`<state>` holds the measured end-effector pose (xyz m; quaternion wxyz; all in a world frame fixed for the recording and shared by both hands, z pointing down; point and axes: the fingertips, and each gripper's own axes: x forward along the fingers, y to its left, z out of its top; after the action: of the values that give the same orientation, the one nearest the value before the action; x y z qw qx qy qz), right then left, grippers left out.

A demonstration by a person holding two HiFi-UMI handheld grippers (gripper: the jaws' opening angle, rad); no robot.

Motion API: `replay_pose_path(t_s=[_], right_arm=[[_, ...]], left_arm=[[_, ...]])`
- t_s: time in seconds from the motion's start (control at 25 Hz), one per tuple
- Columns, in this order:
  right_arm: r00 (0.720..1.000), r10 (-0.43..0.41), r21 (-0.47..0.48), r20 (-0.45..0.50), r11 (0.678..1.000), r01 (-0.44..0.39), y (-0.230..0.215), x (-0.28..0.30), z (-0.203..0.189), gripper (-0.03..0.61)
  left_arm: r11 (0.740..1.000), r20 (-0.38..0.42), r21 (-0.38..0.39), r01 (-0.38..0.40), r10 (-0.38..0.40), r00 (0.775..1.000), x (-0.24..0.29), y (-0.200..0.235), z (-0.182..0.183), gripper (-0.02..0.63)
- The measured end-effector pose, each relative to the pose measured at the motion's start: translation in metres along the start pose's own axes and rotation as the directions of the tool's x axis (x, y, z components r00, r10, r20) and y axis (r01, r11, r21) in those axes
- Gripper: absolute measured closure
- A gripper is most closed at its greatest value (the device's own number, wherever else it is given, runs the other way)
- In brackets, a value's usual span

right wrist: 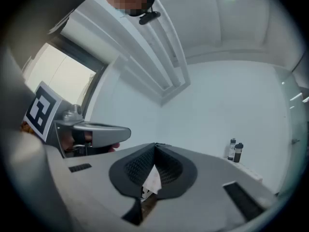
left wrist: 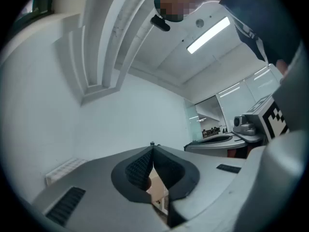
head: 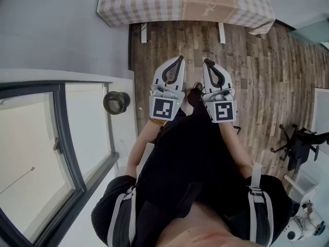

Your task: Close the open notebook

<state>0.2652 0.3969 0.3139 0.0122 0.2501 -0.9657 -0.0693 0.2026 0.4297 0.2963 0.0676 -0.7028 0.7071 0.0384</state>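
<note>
While held side by side over one wooden floor (head: 257, 76), two grippers, left gripper (head: 180, 58) and right gripper (head: 206, 62), both pressed together, empty, one checked-cloth table (head: 128, 4) beyond, one brown flat item (head: 203, 5) on it, whether the notebook cannot be told.

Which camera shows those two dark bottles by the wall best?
The right gripper view: the two bottles stand side by side before the white wall. Neither the head view nor the left gripper view shows them.
</note>
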Motion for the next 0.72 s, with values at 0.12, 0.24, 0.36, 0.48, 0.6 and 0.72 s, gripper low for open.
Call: replay_pose_path(t_s=[0.12, 0.24, 0.36, 0.48, 0.6, 0.72], right_arm=[[1.000, 0.021, 0.033, -0.020, 0.999, -0.020, 0.003, 0.007, -0.007, 0.574], [0.999, 0.022, 0.049, -0.034, 0.999, -0.021, -0.006, 0.020, -0.016, 0.572], [0.999, 0.016, 0.063, -0.037, 0.998, -0.014, -0.026, 0.041, -0.026, 0.572], [1.000, 0.006, 0.078, -0.027, 0.997, -0.003, -0.043, 0.069, -0.032, 0.572], [1.000, -0.003, 0.098, -0.016, 0.995, 0.005, -0.067, 0.104, -0.032, 0.572], [1.000, -0.012, 0.106, 0.003, 0.994, 0.012, -0.099, 0.134, -0.027, 0.572]], left_arm=[[1.000, 0.004, -0.008, -0.006, 0.006, 1.000, 0.004, 0.002, -0.004, 0.614], [1.000, -0.026, -0.007, -0.006, 0.006, 1.000, 0.017, 0.008, -0.015, 0.614], [1.000, -0.032, 0.007, -0.007, 0.007, 0.999, 0.040, 0.018, -0.022, 0.614], [1.000, -0.038, 0.015, -0.010, 0.010, 0.999, 0.062, 0.034, -0.029, 0.614], [0.999, -0.076, 0.043, 0.012, -0.009, 0.997, 0.094, 0.050, -0.034, 0.614], [0.996, -0.084, 0.081, 0.041, -0.035, 0.996, 0.133, 0.057, -0.034, 0.614]])
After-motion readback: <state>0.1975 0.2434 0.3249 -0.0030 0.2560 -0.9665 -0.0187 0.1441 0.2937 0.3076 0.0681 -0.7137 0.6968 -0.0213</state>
